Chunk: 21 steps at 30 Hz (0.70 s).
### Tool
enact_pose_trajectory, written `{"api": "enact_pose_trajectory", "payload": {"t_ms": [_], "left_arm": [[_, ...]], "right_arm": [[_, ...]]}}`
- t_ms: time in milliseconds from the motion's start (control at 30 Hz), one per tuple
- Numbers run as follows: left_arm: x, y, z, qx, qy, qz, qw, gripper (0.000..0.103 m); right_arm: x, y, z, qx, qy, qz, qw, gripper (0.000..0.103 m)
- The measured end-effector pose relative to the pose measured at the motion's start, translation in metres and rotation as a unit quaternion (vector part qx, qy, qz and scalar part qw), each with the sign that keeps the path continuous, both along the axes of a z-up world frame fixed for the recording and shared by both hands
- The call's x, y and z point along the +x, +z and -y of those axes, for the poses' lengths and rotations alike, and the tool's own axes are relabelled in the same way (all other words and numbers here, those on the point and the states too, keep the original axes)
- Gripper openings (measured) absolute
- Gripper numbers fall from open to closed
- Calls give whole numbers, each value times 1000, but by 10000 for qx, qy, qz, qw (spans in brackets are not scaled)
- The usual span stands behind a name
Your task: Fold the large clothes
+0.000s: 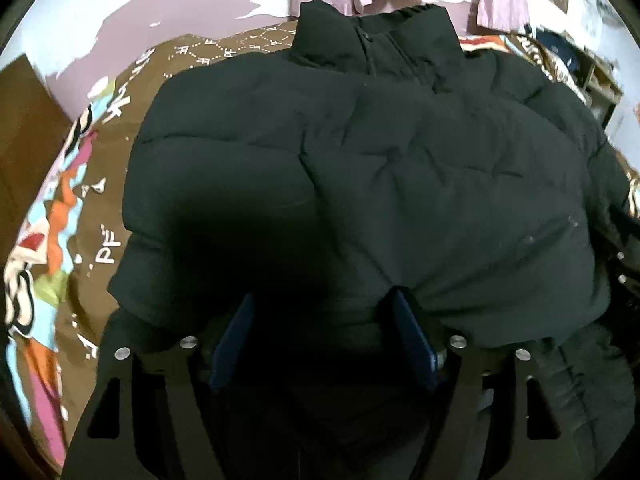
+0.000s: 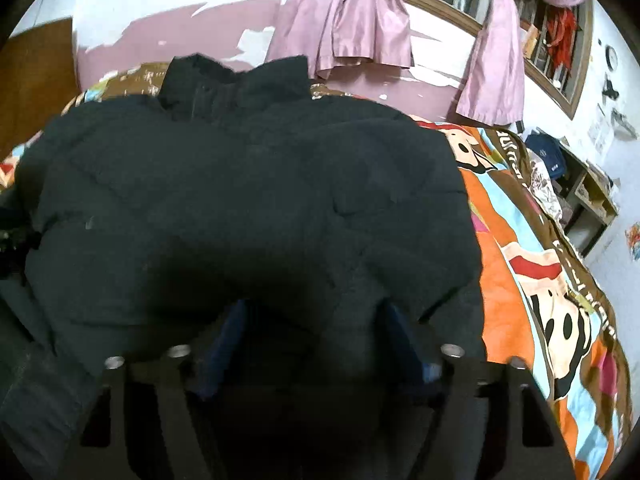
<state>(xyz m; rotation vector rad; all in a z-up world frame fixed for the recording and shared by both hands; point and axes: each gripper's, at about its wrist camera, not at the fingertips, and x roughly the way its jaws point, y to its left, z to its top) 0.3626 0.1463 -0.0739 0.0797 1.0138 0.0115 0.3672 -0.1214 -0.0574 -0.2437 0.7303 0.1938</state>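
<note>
A large black puffer jacket (image 1: 380, 168) lies spread on a bed, collar at the far end; it also fills the right wrist view (image 2: 248, 200). My left gripper (image 1: 324, 320) sits at the jacket's near hem with its blue fingers (image 1: 412, 340) wide apart, and the fabric bulges over the tips. My right gripper (image 2: 316, 320) is at the near hem too, its blue fingers (image 2: 400, 340) apart, with padded fabric pushed between and over them. The fingertips of both are hidden under the jacket.
The bed has a brown bedspread (image 1: 100, 240) with bright cartoon prints (image 2: 532, 280). A purple and white wall with lilac curtains (image 2: 352, 20) and a barred window is behind. A shelf unit (image 2: 588, 200) stands at the right. A wooden door (image 1: 28, 140) is at the left.
</note>
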Motion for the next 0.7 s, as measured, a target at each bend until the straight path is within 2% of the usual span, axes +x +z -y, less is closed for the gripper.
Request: {"api": "enact_pose_trajectory", "payload": {"t_ms": [67, 133, 200, 300, 367, 433, 467, 533, 700], "left_arm": [[0, 6, -2, 53, 55, -106, 9999, 73], [-4, 17, -7, -100, 163, -234, 9995, 73], [-17, 38, -13, -433, 325, -118, 9985, 73], [-39, 71, -16, -543, 510, 100, 9972, 74], [-56, 97, -14, -565, 527, 159, 9969, 79], [-69, 125, -9, -501, 452, 169, 9976, 88], [-77, 139, -6, -501, 416, 251, 9976, 90], [-98, 175, -1, -581, 330, 479, 9966, 102], [-136, 242, 8, -1042, 145, 496, 9932, 101]], "right_arm": [[-13, 18, 7, 291, -31, 24, 9996, 78], [-30, 40, 14, 591, 31, 68, 9982, 82], [-44, 62, 20, 700, 9, 92, 9975, 87], [-64, 95, 25, 849, 47, 99, 9963, 90], [-80, 120, 28, 1031, 67, 118, 9946, 94], [-93, 143, 32, 1227, 94, 115, 9923, 98], [-101, 155, 33, 1348, 119, 100, 9908, 100], [-112, 174, 34, 1561, 183, 25, 9876, 103], [-127, 213, 27, 2029, 406, -185, 9782, 103]]}}
